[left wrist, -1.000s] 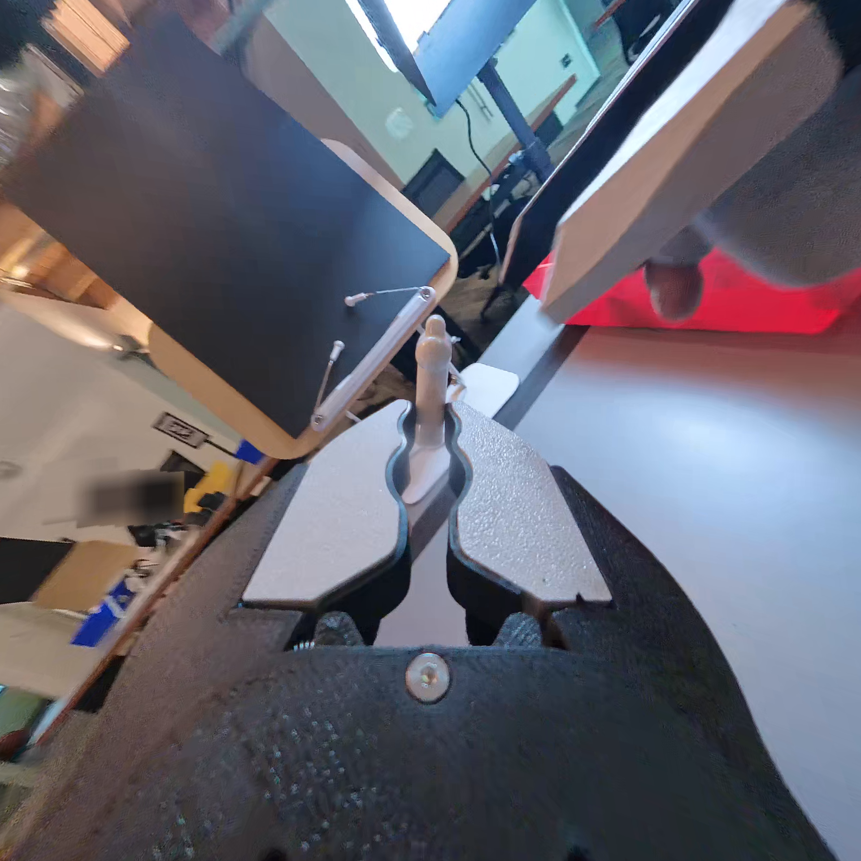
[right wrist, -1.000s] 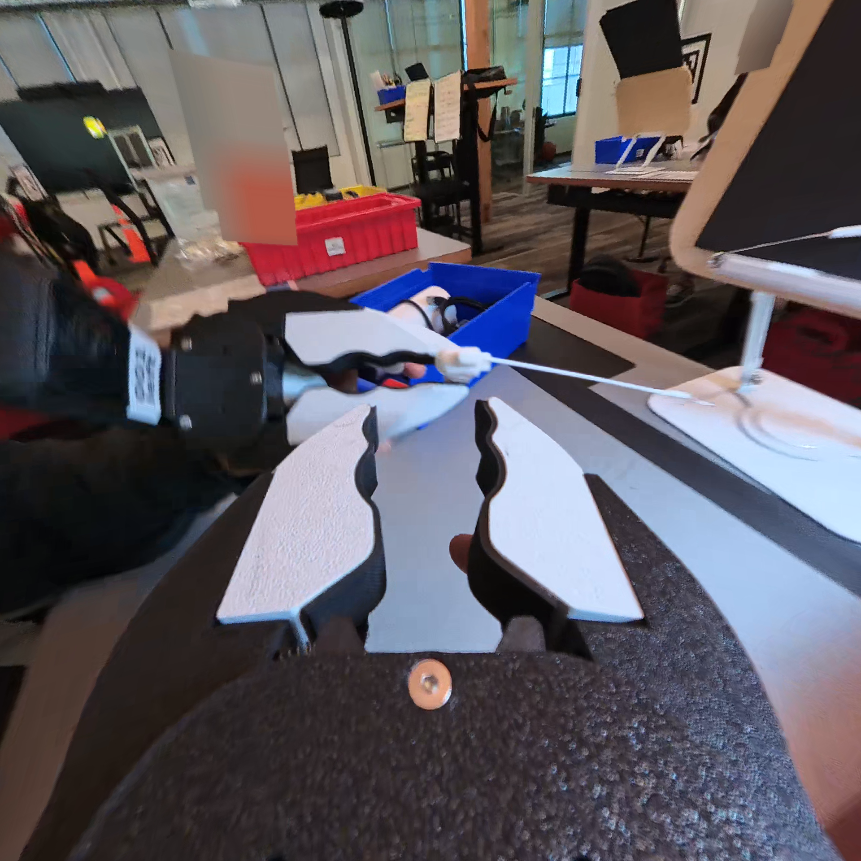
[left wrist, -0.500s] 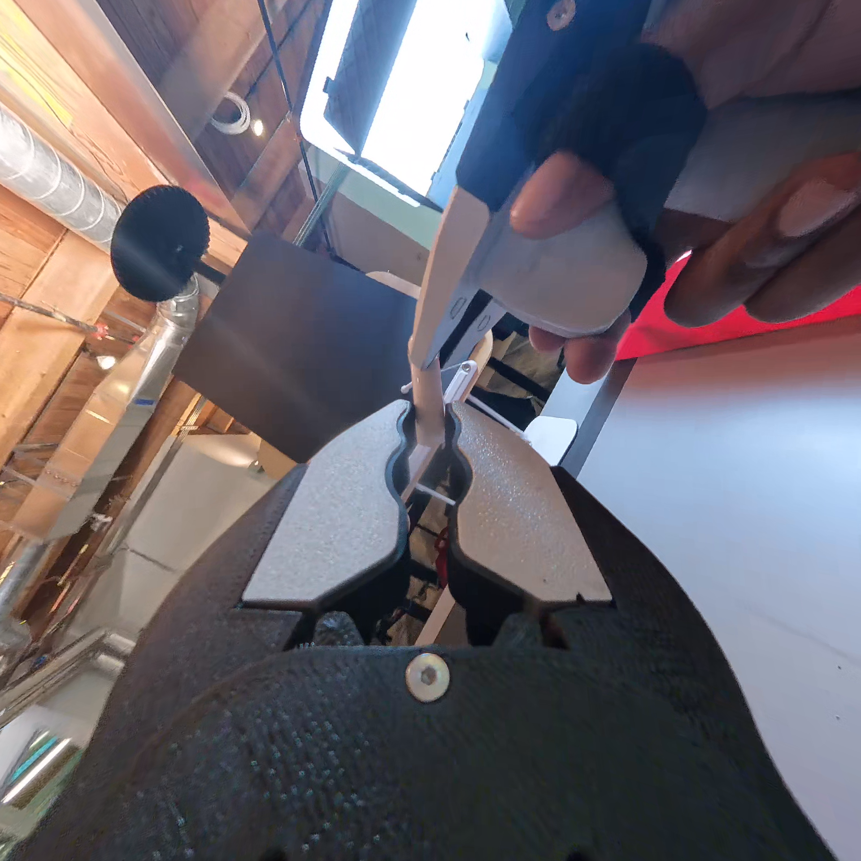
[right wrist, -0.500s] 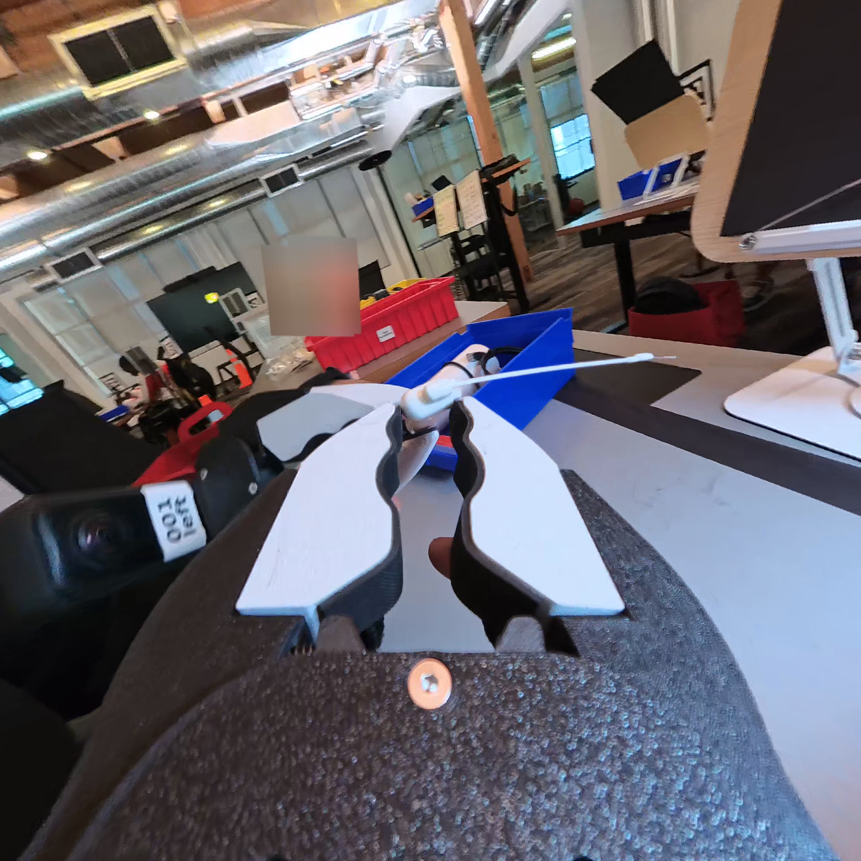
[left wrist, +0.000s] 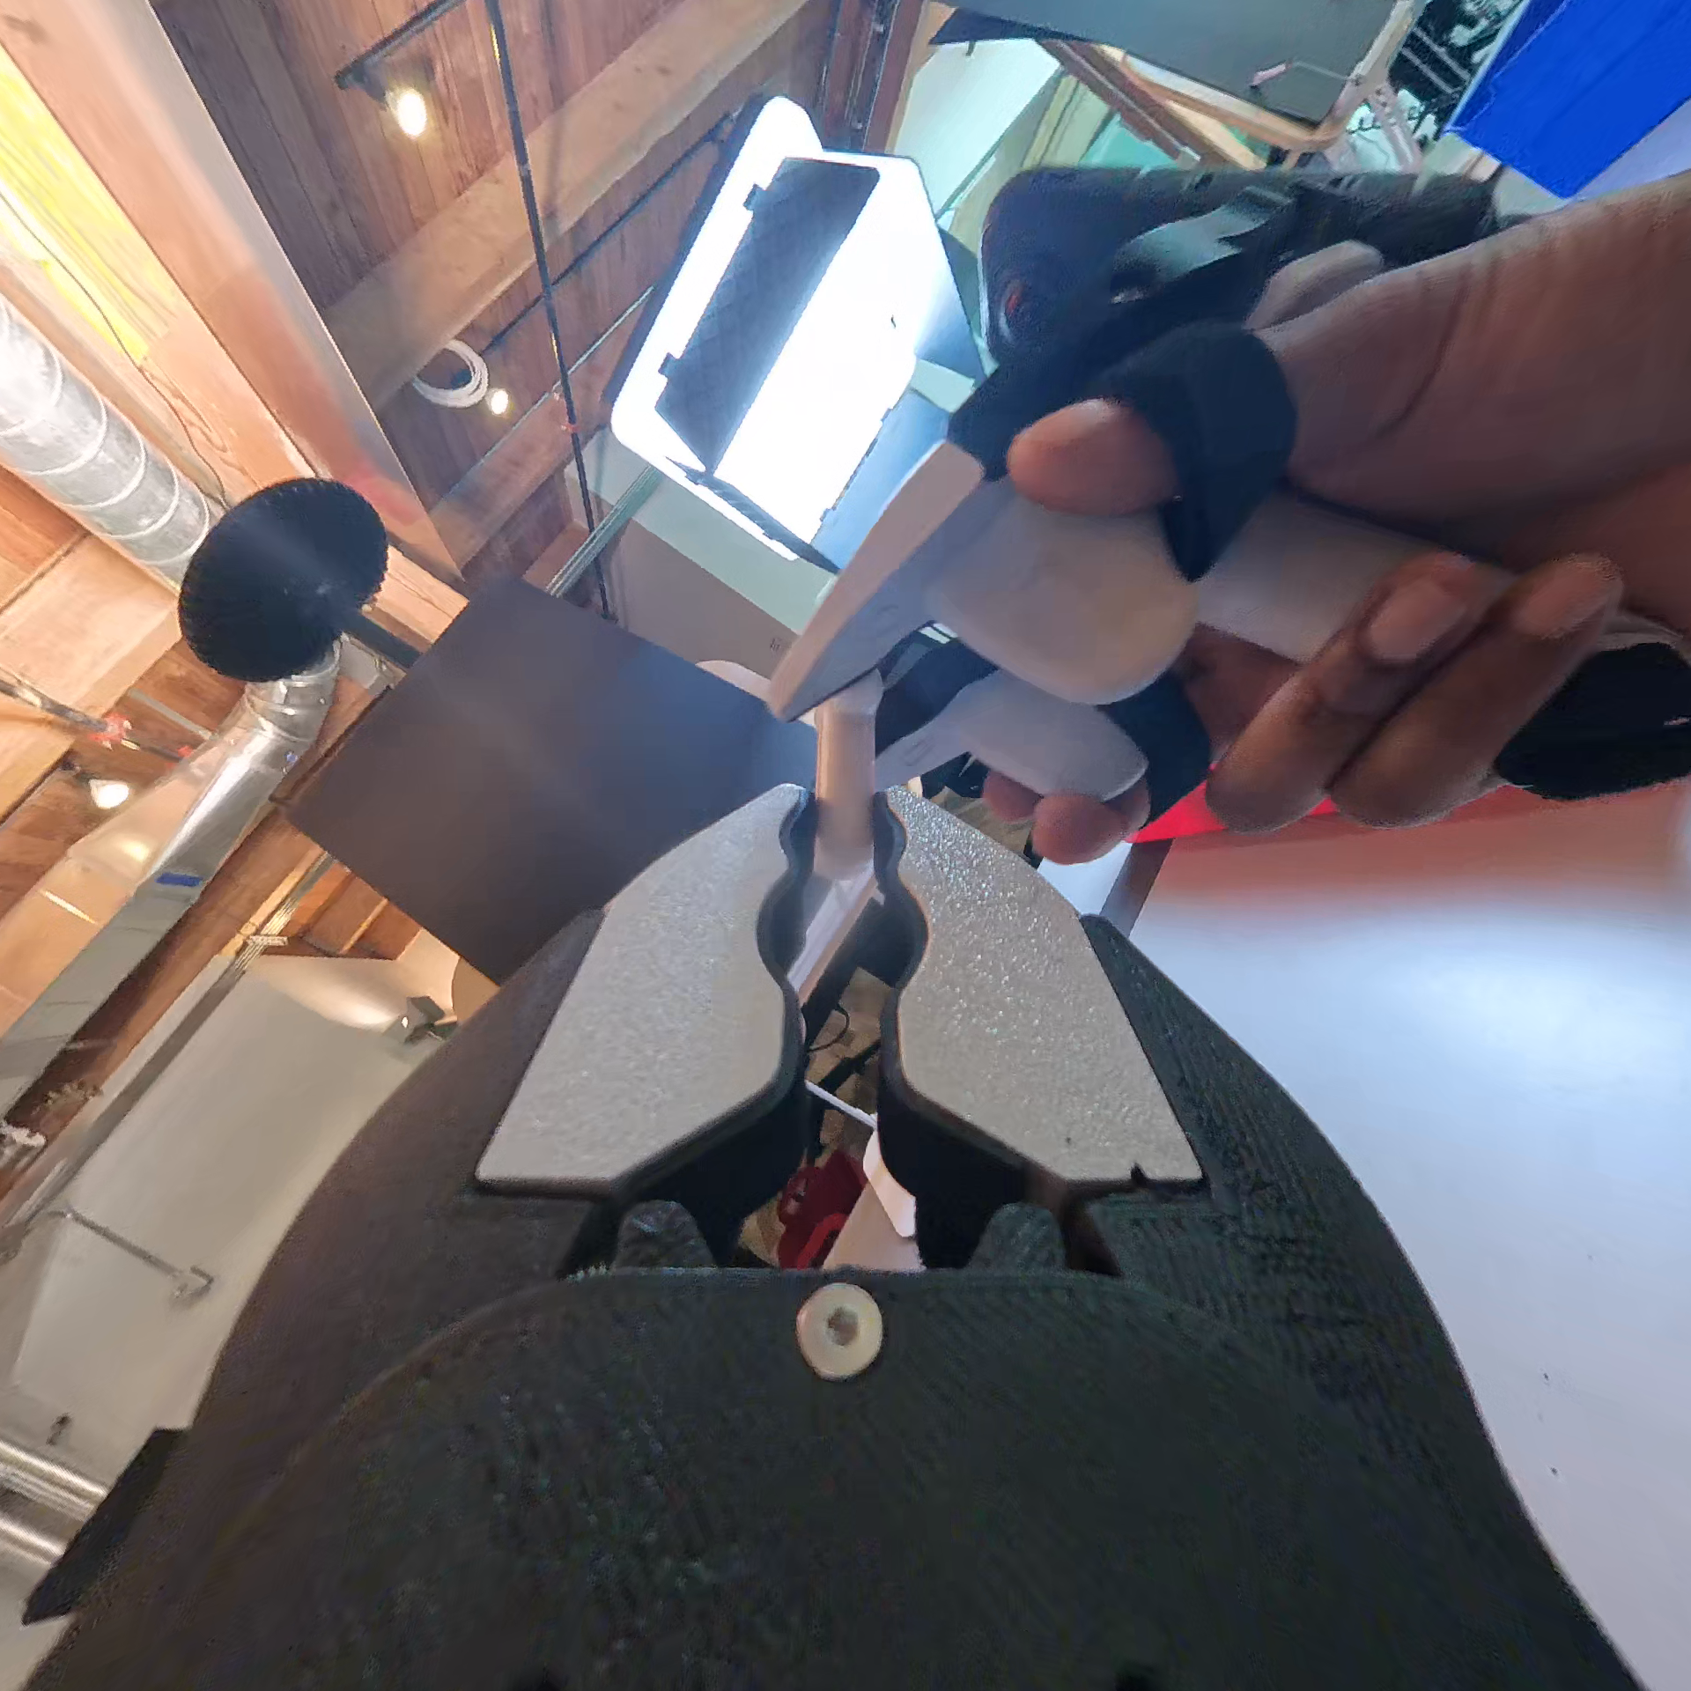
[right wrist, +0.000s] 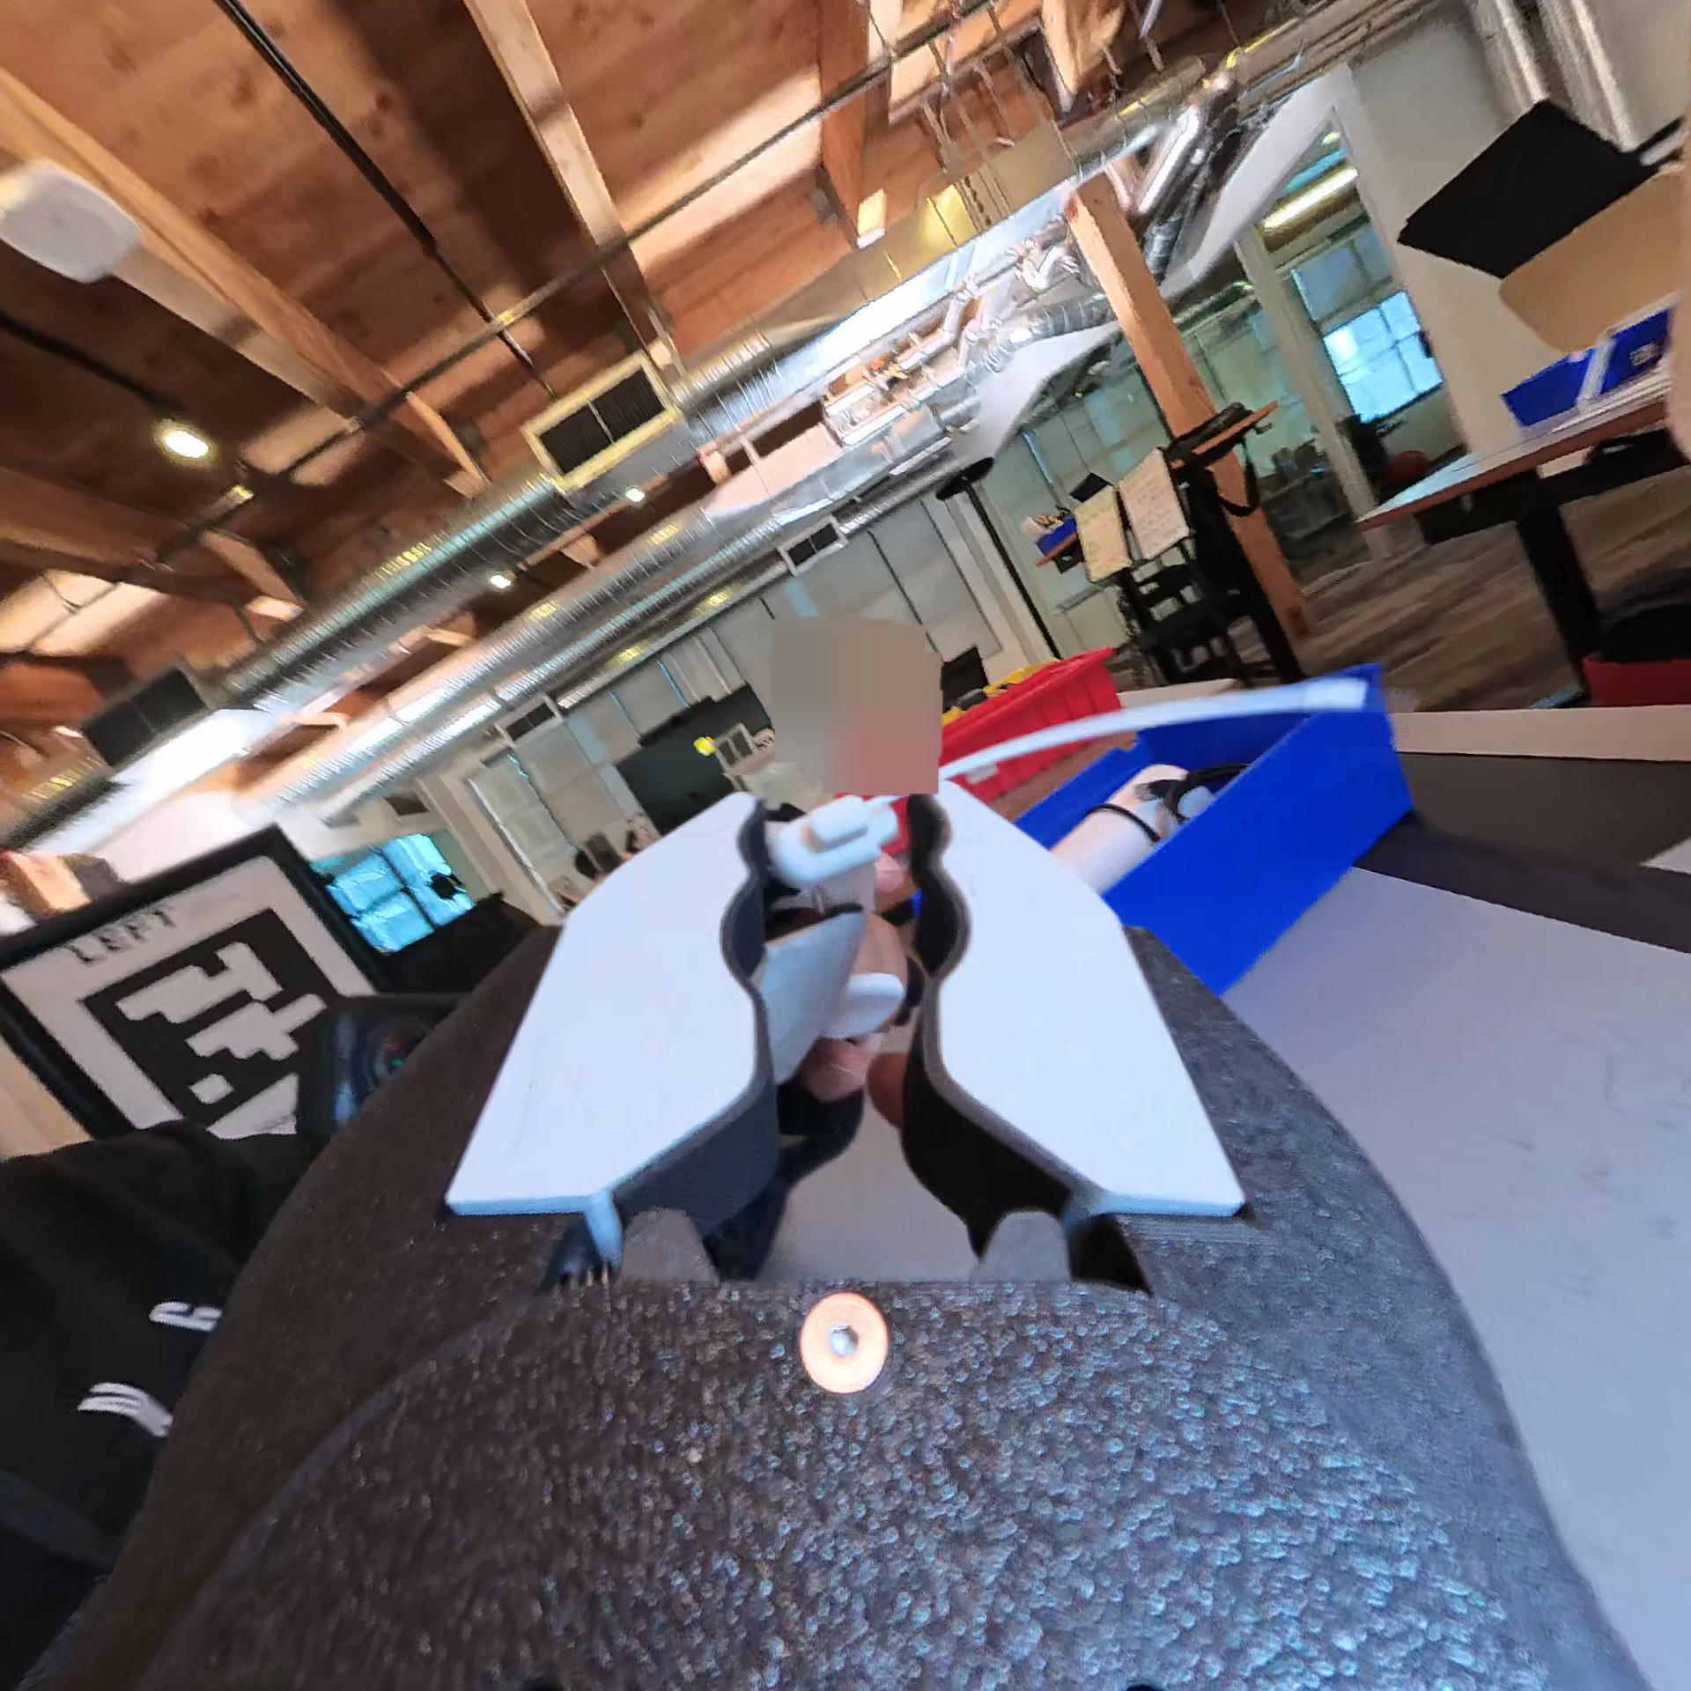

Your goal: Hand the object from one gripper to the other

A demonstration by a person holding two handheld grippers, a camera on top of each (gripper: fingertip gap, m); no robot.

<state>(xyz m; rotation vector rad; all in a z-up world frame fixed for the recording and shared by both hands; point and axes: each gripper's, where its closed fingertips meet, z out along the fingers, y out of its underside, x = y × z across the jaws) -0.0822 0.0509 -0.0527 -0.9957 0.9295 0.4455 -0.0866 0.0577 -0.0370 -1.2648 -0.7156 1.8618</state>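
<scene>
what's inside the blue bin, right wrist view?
In the blue bin: a white roll-like item with a dark cable lying across it. The near wall hides everything lower down.

The two grippers crowd each other nose to nose. In the left wrist view the right gripper (left wrist: 828, 705) and the hand (left wrist: 1373, 567) holding it fill the space just ahead and to the right, blocking any forward move. The left gripper (left wrist: 844, 823) has open air to its left. In the right wrist view the bin (right wrist: 1281, 851) stands on the tabletop (right wrist: 1464, 1098) ahead to the right; the tabletop nearer than it lies bare, offering room.
</scene>
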